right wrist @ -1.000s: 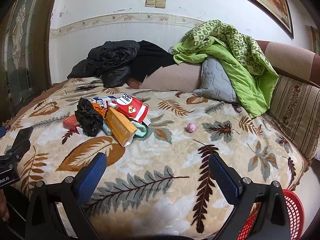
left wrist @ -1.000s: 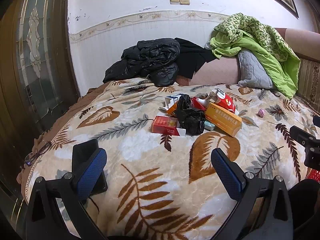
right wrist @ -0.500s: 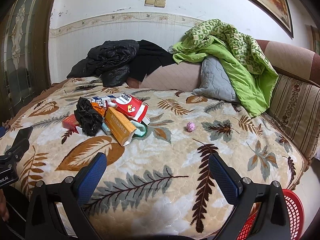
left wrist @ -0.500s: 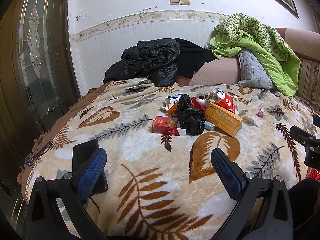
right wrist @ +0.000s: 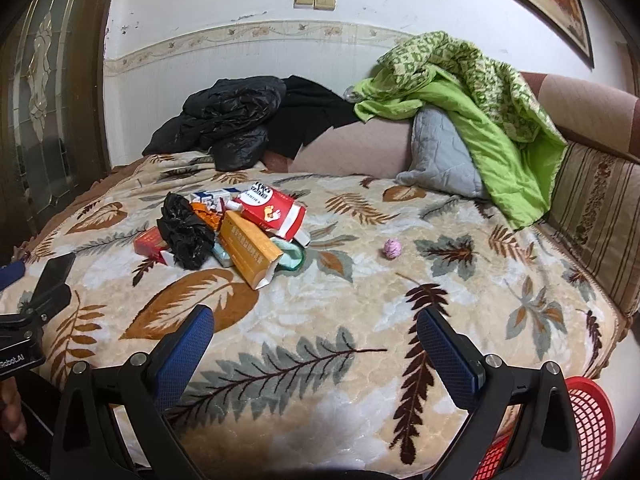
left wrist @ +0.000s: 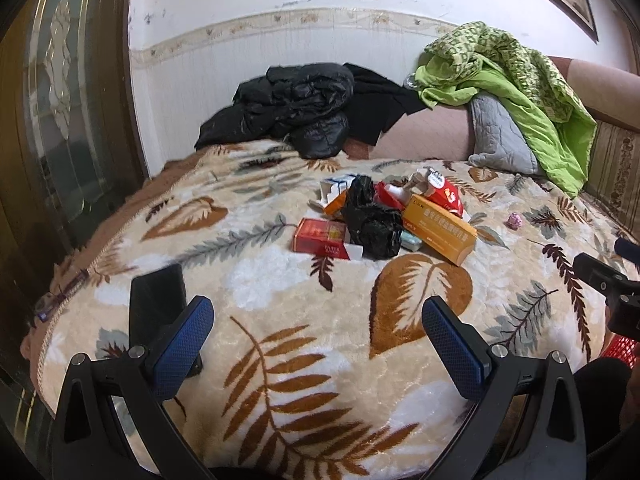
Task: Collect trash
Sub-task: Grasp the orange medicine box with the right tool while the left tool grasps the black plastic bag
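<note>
— Several pieces of trash sit bunched in one heap mid-bed: a crumpled black plastic bag (left wrist: 370, 226), a flat red carton (left wrist: 320, 237) touching its left side, a long orange box (left wrist: 438, 229) on its right, and a red-and-white packet (right wrist: 272, 210) leaning behind.

— Anything apart from the heap?

— One small pink crumpled ball (right wrist: 392, 248), alone on the bed to the right, well apart. The plush leaf-print blanket (right wrist: 320, 320) carries everything.

— What does only one camera catch?

— The right wrist view shows a red mesh basket (right wrist: 588, 424) beside the bed's near corner, and a teal wrapper (right wrist: 294, 258) under the orange box's end. The left view alone shows a dark flat phone-like slab (left wrist: 158, 304) near its left finger.

— And the jaws?

— The left gripper (left wrist: 318, 322) and right gripper (right wrist: 314, 332) both gape wide with nothing between the blue textured pads, hovering at the bed's near edge, short of the heap.

— Background?

— A shiny black puffer jacket (left wrist: 292, 100) and a green quilt (right wrist: 480, 92) over a grey cushion.
</note>
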`<move>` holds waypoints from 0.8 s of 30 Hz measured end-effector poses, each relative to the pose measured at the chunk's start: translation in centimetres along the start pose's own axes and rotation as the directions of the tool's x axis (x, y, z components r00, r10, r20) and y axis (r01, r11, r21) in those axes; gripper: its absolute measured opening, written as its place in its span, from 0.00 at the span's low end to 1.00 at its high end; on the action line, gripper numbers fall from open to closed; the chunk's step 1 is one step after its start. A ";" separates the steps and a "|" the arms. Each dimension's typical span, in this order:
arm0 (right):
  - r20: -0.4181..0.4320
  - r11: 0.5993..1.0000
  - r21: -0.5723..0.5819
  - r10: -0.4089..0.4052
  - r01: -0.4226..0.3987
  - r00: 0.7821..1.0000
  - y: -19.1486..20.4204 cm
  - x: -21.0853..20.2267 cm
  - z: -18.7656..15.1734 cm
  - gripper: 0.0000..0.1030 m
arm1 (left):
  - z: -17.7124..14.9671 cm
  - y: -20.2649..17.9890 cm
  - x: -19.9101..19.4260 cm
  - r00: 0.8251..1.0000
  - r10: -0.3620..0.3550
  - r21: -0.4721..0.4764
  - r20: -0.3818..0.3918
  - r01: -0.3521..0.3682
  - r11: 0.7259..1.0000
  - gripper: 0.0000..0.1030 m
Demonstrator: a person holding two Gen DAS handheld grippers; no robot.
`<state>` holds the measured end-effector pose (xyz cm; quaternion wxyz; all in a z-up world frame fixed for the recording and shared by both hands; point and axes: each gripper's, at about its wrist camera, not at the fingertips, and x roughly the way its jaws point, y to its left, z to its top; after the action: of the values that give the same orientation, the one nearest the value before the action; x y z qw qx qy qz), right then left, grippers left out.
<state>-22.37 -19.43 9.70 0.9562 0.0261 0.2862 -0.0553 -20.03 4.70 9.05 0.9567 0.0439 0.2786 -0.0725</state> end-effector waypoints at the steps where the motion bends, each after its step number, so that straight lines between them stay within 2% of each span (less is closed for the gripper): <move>1: -0.023 0.999 0.011 0.046 -0.045 0.999 -0.1 0.5 0.2 0.93 | 0.0 0.2 0.2 1.000 -0.007 -0.010 -0.010 0.007 1.000 1.00; 4: -0.094 0.986 0.076 0.157 -0.150 0.983 -0.6 2.5 0.8 0.82 | 0.1 0.7 1.0 0.998 -0.033 -0.046 -0.053 0.031 0.998 0.98; 6: -0.142 0.962 0.144 0.252 -0.232 0.957 -0.9 4.6 1.4 0.77 | 0.2 0.9 1.6 0.996 -0.050 -0.061 -0.079 0.046 0.997 0.91; 9: -0.193 0.937 0.203 0.324 -0.286 0.926 -0.7 8.0 2.5 0.75 | 0.1 1.0 2.3 0.991 -0.078 -0.074 -0.111 0.070 0.995 0.81; 12: -0.230 0.926 0.223 0.353 -0.304 0.907 -0.2 12.1 4.1 0.73 | 0.1 1.1 3.1 0.985 -0.104 -0.097 -0.137 0.091 0.991 0.74; 13: -0.233 0.926 0.226 0.353 -0.303 0.906 -0.1 13.0 4.5 0.70 | 0.1 1.1 3.2 0.984 -0.112 -0.103 -0.142 0.098 0.990 0.73; 16: -0.243 0.931 0.199 0.349 -0.305 0.905 0.6 16.3 5.8 0.70 | 0.3 1.1 3.8 0.979 -0.135 -0.119 -0.156 0.117 0.986 0.67; 17: -0.244 0.938 0.184 0.332 -0.293 0.911 0.8 17.0 5.9 0.69 | 0.4 1.1 4.1 0.977 -0.143 -0.122 -0.160 0.124 0.985 0.67; 18: -0.253 0.944 0.171 0.319 -0.283 0.913 1.0 18.1 5.8 0.64 | 0.5 0.9 4.4 0.974 -0.154 -0.127 -0.165 0.134 0.983 0.67; 19: -0.264 0.941 0.170 0.329 -0.292 0.907 1.2 18.8 5.5 0.47 | 0.7 0.8 4.7 0.973 -0.163 -0.129 -0.166 0.142 0.981 0.67; 20: -0.279 0.939 0.171 0.336 -0.297 0.900 1.4 19.3 5.2 0.41 | 0.9 0.8 4.9 0.972 -0.169 -0.130 -0.165 0.148 0.980 0.67; 21: -0.287 0.938 0.172 0.340 -0.301 0.896 1.5 19.4 5.0 0.40 | 1.1 0.7 5.2 0.971 -0.176 -0.130 -0.162 0.156 0.979 0.67; 24: -0.242 0.937 0.109 0.349 -0.332 0.906 2.6 17.9 5.1 0.31 | 2.5 0.4 6.1 0.973 -0.182 -0.130 -0.145 0.164 0.978 0.67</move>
<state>-4.40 -18.86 4.18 0.9045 0.1139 0.3969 0.1068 -13.53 4.11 7.88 0.9229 -0.0311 0.3590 -0.1355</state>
